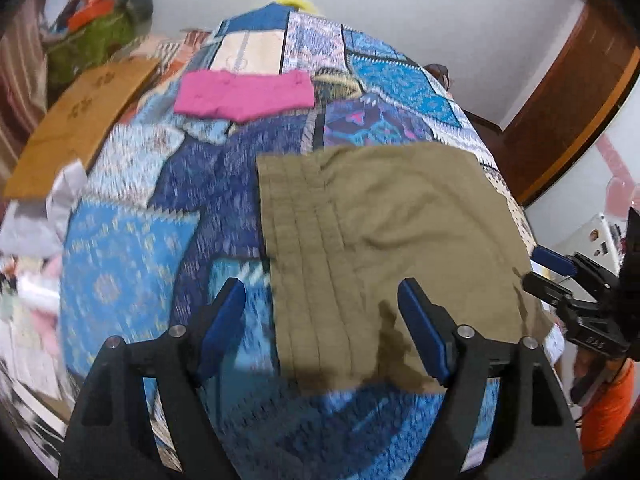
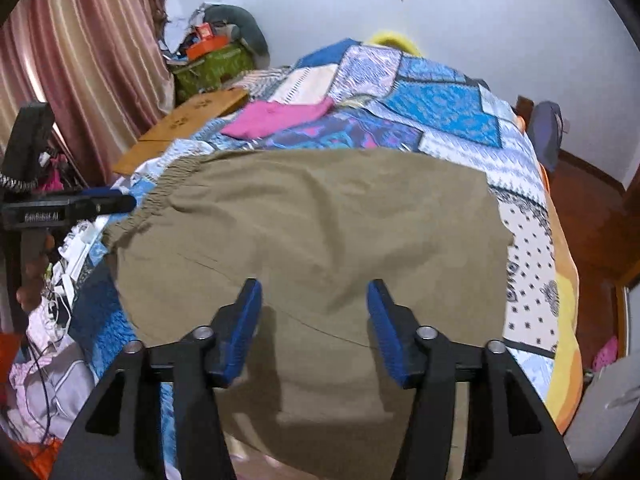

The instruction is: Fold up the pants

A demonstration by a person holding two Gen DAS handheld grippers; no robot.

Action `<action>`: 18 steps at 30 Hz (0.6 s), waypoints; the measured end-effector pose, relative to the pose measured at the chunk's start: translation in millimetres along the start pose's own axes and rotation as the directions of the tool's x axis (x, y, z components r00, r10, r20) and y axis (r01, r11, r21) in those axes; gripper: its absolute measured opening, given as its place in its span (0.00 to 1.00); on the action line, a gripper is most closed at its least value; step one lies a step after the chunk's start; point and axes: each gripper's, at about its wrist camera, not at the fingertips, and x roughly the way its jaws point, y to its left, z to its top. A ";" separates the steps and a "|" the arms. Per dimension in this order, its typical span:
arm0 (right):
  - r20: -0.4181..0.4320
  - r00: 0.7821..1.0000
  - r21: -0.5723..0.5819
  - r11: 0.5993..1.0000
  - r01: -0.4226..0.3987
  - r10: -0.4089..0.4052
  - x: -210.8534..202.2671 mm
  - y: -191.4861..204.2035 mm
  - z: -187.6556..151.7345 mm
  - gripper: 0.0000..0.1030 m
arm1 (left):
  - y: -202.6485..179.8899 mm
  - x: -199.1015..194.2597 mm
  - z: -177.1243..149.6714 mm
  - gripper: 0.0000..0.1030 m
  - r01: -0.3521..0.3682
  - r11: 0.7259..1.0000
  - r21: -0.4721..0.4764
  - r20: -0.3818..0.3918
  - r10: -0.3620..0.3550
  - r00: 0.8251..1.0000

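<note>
Olive-khaki pants (image 1: 392, 240) lie folded flat on the patchwork bedspread (image 1: 132, 264), elastic waistband (image 2: 160, 196) on the left in the right wrist view (image 2: 312, 240). My left gripper (image 1: 322, 300) is open and empty, hovering above the waistband edge near the front of the bed. My right gripper (image 2: 314, 300) is open and empty above the middle of the pants. The right gripper shows at the right edge of the left wrist view (image 1: 576, 292); the left gripper shows at the left edge of the right wrist view (image 2: 80, 204).
A folded pink garment (image 1: 244, 94) lies farther back on the bed (image 2: 280, 118). A wooden board (image 1: 80, 120) lies along the bed's left side. Clutter and cables (image 2: 48, 320) sit left of the bed. A curtain (image 2: 80, 60) hangs at left; a wooden door frame (image 1: 568, 92) stands right.
</note>
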 end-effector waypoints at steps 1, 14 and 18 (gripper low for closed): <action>-0.008 1.000 -0.009 1.000 -0.007 0.007 3.2 4.9 -2.6 0.52 | 1.0 0.4 -4.7 0.76 0.006 1.000 -0.010 -0.006 -0.006 1.000; -0.069 0.998 -0.044 0.999 0.011 -0.014 34.2 18.3 -14.0 0.52 | 0.8 3.6 -40.8 0.78 0.198 0.970 -0.141 -0.117 -0.215 0.970; -0.059 0.998 -0.037 0.999 0.011 -0.013 32.0 19.8 -17.2 0.52 | -0.4 7.8 -40.4 0.85 0.223 0.952 -0.210 -0.116 -0.251 0.961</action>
